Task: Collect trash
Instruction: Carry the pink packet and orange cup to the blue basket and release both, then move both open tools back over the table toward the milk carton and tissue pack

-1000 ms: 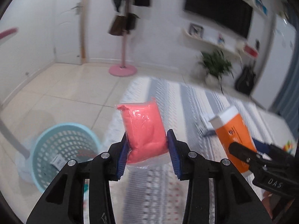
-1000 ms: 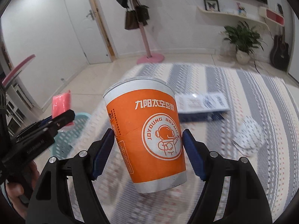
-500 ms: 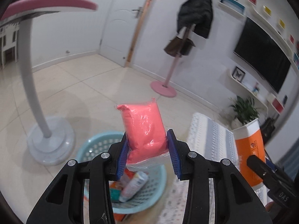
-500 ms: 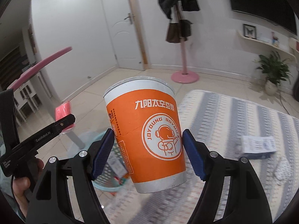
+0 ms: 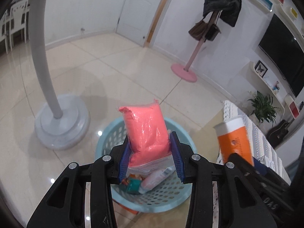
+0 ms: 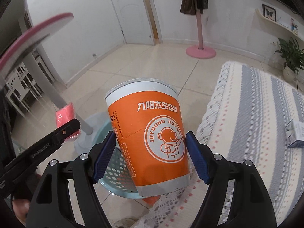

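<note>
The pink bag point(image 5: 147, 131) stands up tall, pinched low down between the blue pads of the left gripper point(image 5: 150, 160). It hangs right over the blue basket point(image 5: 106, 142) on the tile floor, and the gripper points down at the basket. Trash lies inside. The orange cup point(image 6: 150, 138) is squeezed in the right gripper point(image 6: 150, 156). It stands up too, leaning a little, wide end on top, over the basket's edge by the rug point(image 6: 256, 114). A grey lamp stand point(image 5: 60, 127) sits next to the basket.
</note>
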The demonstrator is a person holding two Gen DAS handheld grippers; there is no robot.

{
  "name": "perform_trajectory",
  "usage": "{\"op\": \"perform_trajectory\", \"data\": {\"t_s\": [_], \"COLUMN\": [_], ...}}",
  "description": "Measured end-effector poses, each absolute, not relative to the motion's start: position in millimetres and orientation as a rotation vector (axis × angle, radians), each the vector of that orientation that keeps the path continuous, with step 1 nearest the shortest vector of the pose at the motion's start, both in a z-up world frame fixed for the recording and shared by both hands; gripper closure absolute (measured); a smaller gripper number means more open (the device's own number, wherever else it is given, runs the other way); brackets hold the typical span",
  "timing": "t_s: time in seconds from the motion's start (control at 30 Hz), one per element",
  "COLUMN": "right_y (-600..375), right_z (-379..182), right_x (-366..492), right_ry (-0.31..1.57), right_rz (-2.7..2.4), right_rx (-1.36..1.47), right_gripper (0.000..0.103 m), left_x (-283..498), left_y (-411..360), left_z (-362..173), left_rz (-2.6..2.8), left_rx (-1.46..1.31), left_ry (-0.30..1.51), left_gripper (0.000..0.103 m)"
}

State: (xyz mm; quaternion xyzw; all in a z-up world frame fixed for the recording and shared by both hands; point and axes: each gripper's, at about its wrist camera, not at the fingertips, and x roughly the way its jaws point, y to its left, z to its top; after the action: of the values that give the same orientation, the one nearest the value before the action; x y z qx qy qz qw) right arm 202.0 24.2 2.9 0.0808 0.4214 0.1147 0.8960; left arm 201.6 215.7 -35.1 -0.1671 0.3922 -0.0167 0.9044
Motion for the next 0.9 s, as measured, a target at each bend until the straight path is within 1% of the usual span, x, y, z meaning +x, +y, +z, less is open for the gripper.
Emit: {"op": "perform_trajectory", "data": {"t_s": [0.13,0.17,0.2,0.23,0.27,0.33,0.4,0.73,0.9], "right_y": [30,32,33,33,32,29,26,15,14], "right_z": [-14,-17,-19,-21,-22,-26,-26,-29,-21], "right_x": [207,208,209,210,211,211,210,198,187], "right_ry": [0.903,0.909,0.916,0.923,0.930,0.941,0.941,0.937,0.906], "right_rz": [0.235,0.238,0.242,0.242,0.252,0.276,0.273,0.279,0.276], "right_rx": [0.164,0.165,0.167,0.172,0.182,0.211,0.216,0.216,0.177], "right_gripper": [0.031,0.029,0.029,0.029,0.029,0.029,0.029,0.029,0.030], "left_x": [205,204,205,204,203,201,200,195,194], "left_y": [219,221,223,225,227,227,230,227,216], "left_z": [-43,-43,-43,-43,-42,-40,-38,-27,-23], "left_rz": [-0.036,-0.031,-0.027,-0.024,-0.023,-0.022,-0.019,-0.037,-0.060], "left_rx": [-0.364,-0.373,-0.378,-0.384,-0.393,-0.407,-0.420,-0.432,-0.427], "left_ry": [0.840,0.842,0.843,0.841,0.836,0.834,0.827,0.789,0.778], "left_gripper": [0.063,0.062,0.057,0.055,0.054,0.049,0.048,0.048,0.048]}}
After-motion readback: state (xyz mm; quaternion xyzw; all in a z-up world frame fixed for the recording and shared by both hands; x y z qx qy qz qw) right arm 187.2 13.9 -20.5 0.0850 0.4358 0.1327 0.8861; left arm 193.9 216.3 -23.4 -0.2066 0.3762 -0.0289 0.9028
